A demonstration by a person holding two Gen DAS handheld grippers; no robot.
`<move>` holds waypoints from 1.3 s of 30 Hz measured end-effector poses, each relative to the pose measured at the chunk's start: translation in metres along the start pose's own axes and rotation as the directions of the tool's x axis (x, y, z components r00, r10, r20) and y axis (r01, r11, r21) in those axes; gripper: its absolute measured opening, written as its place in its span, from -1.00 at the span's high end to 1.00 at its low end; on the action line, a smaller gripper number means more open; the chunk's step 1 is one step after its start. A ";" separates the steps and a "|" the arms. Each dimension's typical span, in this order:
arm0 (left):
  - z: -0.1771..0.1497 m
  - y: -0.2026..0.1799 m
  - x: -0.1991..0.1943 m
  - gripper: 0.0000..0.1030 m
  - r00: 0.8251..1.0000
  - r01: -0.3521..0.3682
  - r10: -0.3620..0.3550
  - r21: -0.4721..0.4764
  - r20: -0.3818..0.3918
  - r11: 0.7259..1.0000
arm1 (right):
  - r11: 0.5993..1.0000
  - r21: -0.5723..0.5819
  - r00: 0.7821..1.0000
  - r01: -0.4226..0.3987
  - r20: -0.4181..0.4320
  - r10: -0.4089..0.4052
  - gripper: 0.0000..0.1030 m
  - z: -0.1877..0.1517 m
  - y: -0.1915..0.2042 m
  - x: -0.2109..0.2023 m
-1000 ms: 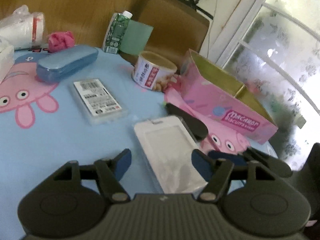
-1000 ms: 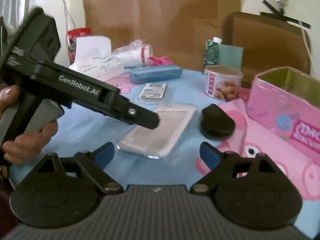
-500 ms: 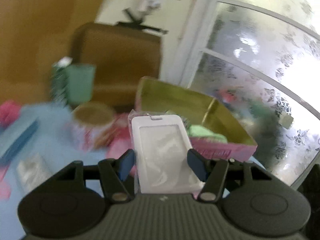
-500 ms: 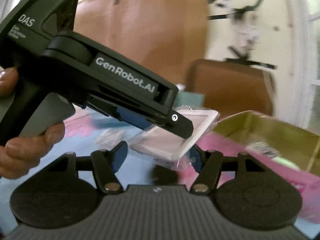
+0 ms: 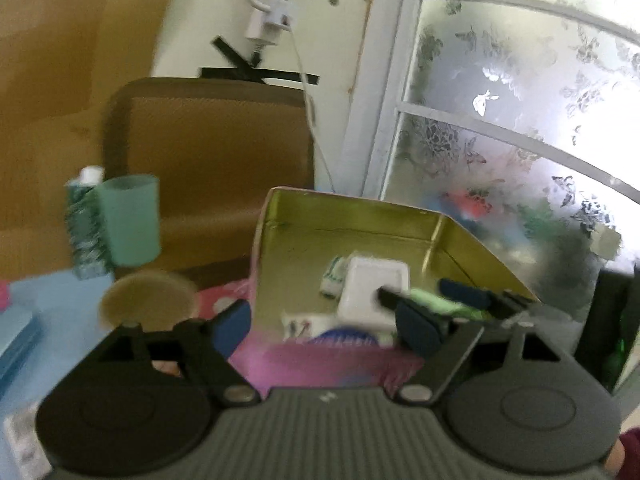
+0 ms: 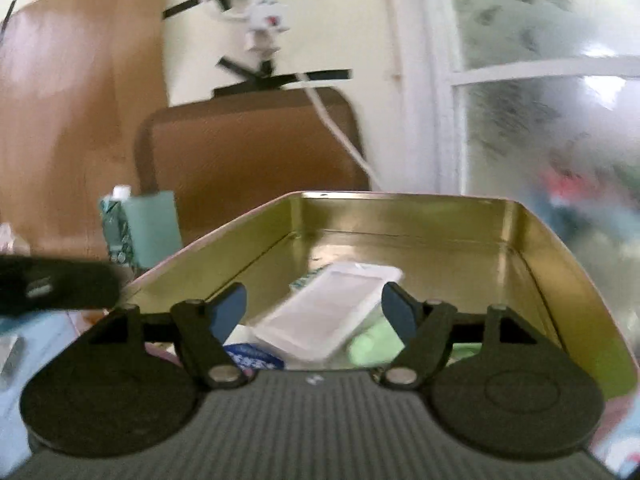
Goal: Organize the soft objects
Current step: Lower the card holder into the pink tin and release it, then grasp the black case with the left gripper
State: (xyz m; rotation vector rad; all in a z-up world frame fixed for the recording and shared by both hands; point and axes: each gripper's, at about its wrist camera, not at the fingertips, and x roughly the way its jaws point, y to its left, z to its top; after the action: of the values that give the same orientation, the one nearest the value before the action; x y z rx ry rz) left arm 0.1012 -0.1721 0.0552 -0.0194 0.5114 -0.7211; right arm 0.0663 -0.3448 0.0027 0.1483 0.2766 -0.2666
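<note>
A white card holder [image 6: 328,316] lies tilted on other items inside the pink tin box with a gold interior [image 6: 440,220]. In the left wrist view the card holder [image 5: 374,292] rests deep in the tin [image 5: 352,216], beyond my fingers. My left gripper [image 5: 324,326] hovers at the tin's near wall, its jaws opening with nothing between them. My right gripper [image 6: 314,312] reaches over the tin's rim, jaws opening; the card holder shows between the pads without being pressed. A light green soft item [image 6: 374,344] and a blue-and-white packet [image 6: 252,356] lie beside the card holder.
A green cup [image 5: 128,220] and a patterned bottle [image 5: 86,232] stand left of the tin, with a round can [image 5: 148,300] in front. A brown chair back [image 5: 212,140] rises behind. A frosted window [image 5: 520,120] fills the right. A blue case [image 5: 16,340] lies at the left edge.
The card holder left the table in my left gripper, was carried to the tin and now lies inside it, released. Both views swung right toward the tin.
</note>
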 end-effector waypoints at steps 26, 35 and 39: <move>-0.099 0.126 -0.105 -0.19 0.992 0.021 -0.079 -0.471 -0.103 0.882 | 0.785 -0.012 0.731 -0.619 -0.373 0.571 -0.01 -0.063 0.145 -0.075; -0.080 0.107 -0.089 0.49 0.987 0.056 -0.116 -0.437 -0.111 0.898 | 0.789 0.014 0.756 -0.615 -0.274 0.594 -0.01 -0.057 0.140 -0.085; -0.043 0.079 -0.066 0.49 0.984 0.107 -0.149 -0.357 -0.093 0.928 | 0.842 -0.039 0.836 -0.538 -0.151 0.528 -0.01 -0.041 0.119 -0.089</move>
State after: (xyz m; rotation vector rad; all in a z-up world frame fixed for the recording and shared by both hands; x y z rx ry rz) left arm 0.0896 -0.0638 0.0314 -0.3498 0.7541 -0.7540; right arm 0.0069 -0.2027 0.0017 0.1591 0.3684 0.3159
